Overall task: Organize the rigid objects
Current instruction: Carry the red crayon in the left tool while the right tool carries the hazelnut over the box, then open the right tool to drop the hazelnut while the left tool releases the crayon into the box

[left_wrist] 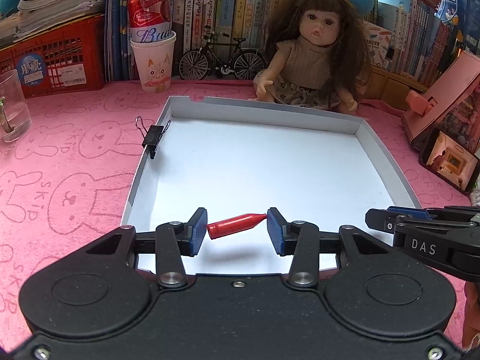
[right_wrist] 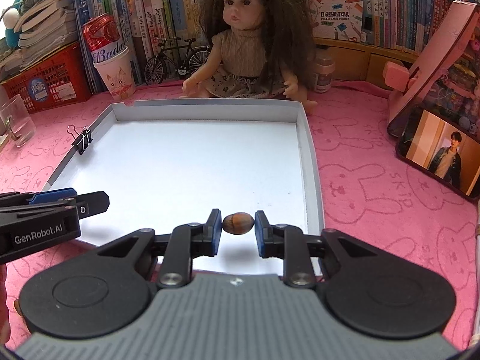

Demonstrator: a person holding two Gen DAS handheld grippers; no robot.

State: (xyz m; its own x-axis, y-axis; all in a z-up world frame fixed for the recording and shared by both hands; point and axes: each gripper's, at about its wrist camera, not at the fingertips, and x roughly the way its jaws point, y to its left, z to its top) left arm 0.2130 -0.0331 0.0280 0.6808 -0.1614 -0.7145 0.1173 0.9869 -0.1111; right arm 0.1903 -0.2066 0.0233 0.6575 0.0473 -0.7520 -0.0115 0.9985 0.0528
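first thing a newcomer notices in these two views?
Probably the long-haired doll seated right behind the white tray. Next, above the tray's near end, the left hand-held gripper pinches a red pen cap end to end, and the right hand-held gripper clamps a brown hazelnut.

1. Grippers: two, a left gripper [left_wrist: 237, 230] and a right gripper [right_wrist: 238, 230]
2. Red pen caps: one red cap [left_wrist: 234, 225]
3. Hazelnuts: one hazelnut [right_wrist: 238, 223]
4. White trays: one tray [left_wrist: 399, 177]
5. Binder clips: one binder clip [left_wrist: 153, 138], black
6. Dolls: one doll [left_wrist: 312, 51]
7. Model bicycles: one toy bicycle [left_wrist: 222, 60]
8. Drink cans: one red can [left_wrist: 150, 15]
9. Paper cups: one paper cup [left_wrist: 154, 66]
10. Glass mugs: one glass mug [left_wrist: 12, 105]
11. Phones: one phone [right_wrist: 438, 153]
12. Red crates: two seen; books too many to count
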